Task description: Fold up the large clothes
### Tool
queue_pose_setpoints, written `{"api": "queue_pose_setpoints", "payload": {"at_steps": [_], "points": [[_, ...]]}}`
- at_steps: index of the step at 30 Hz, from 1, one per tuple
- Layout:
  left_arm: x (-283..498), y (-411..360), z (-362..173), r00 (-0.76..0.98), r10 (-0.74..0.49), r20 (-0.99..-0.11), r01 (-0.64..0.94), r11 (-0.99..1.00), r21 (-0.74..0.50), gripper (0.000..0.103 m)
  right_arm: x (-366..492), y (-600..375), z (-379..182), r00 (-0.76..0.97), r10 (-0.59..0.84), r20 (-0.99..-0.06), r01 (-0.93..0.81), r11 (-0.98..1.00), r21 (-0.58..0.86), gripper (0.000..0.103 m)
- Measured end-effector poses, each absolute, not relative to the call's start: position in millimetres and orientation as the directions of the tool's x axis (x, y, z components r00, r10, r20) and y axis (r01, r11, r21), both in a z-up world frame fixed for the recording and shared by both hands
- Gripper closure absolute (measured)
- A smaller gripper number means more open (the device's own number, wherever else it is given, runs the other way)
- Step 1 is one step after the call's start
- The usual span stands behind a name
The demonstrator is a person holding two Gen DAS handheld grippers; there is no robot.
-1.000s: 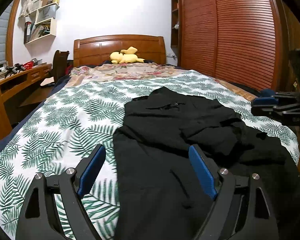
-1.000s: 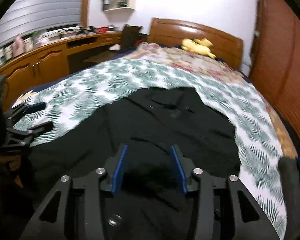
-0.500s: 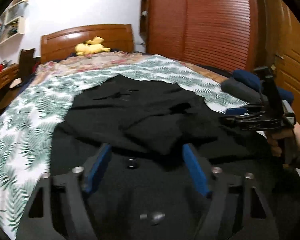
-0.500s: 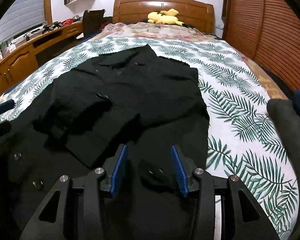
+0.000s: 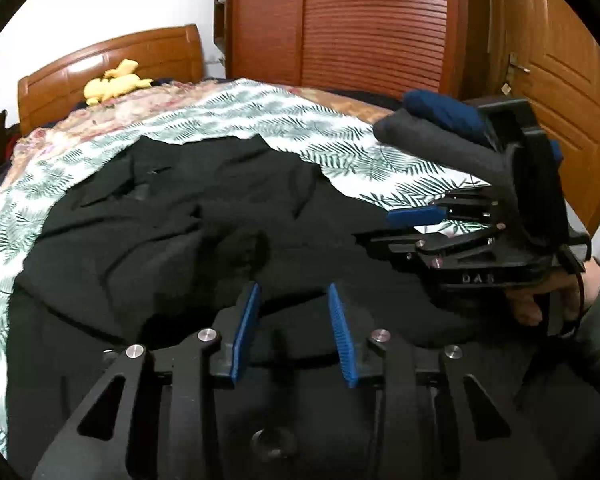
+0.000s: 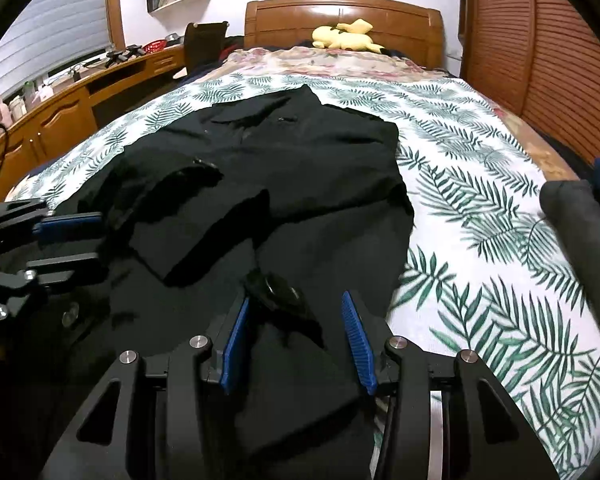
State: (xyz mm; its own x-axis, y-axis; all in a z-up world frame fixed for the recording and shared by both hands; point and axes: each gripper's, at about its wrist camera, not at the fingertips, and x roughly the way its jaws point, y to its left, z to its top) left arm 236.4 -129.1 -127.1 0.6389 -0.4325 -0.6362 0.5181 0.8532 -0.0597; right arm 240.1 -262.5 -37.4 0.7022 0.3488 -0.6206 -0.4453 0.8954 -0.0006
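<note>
A large black coat (image 5: 220, 232) lies spread on the leaf-print bed sheet (image 6: 480, 240), collar toward the headboard, one sleeve folded across its front. My left gripper (image 5: 293, 289) hovers low over the coat's near end. Its jaws are closing, with black cloth under the gap and no pad pressing on it. My right gripper (image 6: 296, 299) stands half open over the coat's near right edge. A bunched fold with a button (image 6: 278, 290) sits between its pads, not pinched. A person's hand (image 5: 532, 304) holds the right gripper (image 5: 384, 227). The left gripper (image 6: 100, 240) shows at the left edge of the right wrist view.
A grey roll of cloth (image 6: 572, 216) and a blue one (image 5: 440, 108) lie at the bed's right edge. A yellow plush toy (image 6: 344, 36) rests by the wooden headboard. Louvred wardrobe doors (image 5: 380, 28) line the right side, a wooden desk (image 6: 60, 120) the left.
My left gripper has swung right across the coat toward the right gripper, and its jaws have narrowed. The right gripper has dropped closer to the coat's near right edge, its gap unchanged.
</note>
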Motion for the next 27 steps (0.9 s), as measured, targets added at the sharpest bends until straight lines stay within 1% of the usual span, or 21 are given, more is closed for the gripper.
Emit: {"api": "queue_pose_setpoints", "payload": {"at_steps": [3,8,12,14,15,18,19,22,24,27], "points": [[245,-139,-131,0.615,-0.425,-0.664,0.511,0.856,-0.076,0.066,243,-274,-41,0.689,0.356,-0.632,-0.442,0.897,0.024,0.056],[260,-147,-140,0.611,-0.362,-0.704,0.461,0.886,-0.055,0.066,237,-286,-38,0.682,0.374,-0.628,-0.437,0.897,0.060,0.056],[271,-158,-148,0.597,-0.302,-0.743,0.437,0.899,-0.014,0.066,229,-291,-35,0.690,0.375,-0.620,-0.436,0.898,0.059,0.056],[276,-163,-153,0.589,-0.278,-0.759,0.433,0.902,0.005,0.063,228,-294,-33,0.693,0.381,-0.613,-0.434,0.898,0.067,0.056],[278,-164,-155,0.585,-0.269,-0.765,0.430,0.903,0.012,0.062,227,-295,-31,0.694,0.384,-0.609,-0.435,0.898,0.069,0.056],[282,-166,-159,0.590,-0.244,-0.770,0.423,0.905,0.037,0.062,224,-296,-27,0.706,0.373,-0.602,-0.436,0.899,0.045,0.056],[283,-165,-159,0.596,-0.241,-0.766,0.416,0.909,0.037,0.067,223,-296,-25,0.710,0.369,-0.599,-0.433,0.900,0.042,0.056],[282,-160,-152,0.614,-0.251,-0.748,0.414,0.909,0.034,0.090,225,-296,-18,0.713,0.385,-0.585,-0.434,0.899,0.062,0.056],[274,-150,-137,0.651,-0.254,-0.715,0.400,0.916,0.039,0.092,227,-292,-13,0.711,0.404,-0.576,-0.443,0.893,0.080,0.056],[259,-130,-109,0.706,-0.258,-0.659,0.374,0.927,0.037,0.093,229,-277,-8,0.703,0.431,-0.566,-0.470,0.879,0.086,0.056]]}}
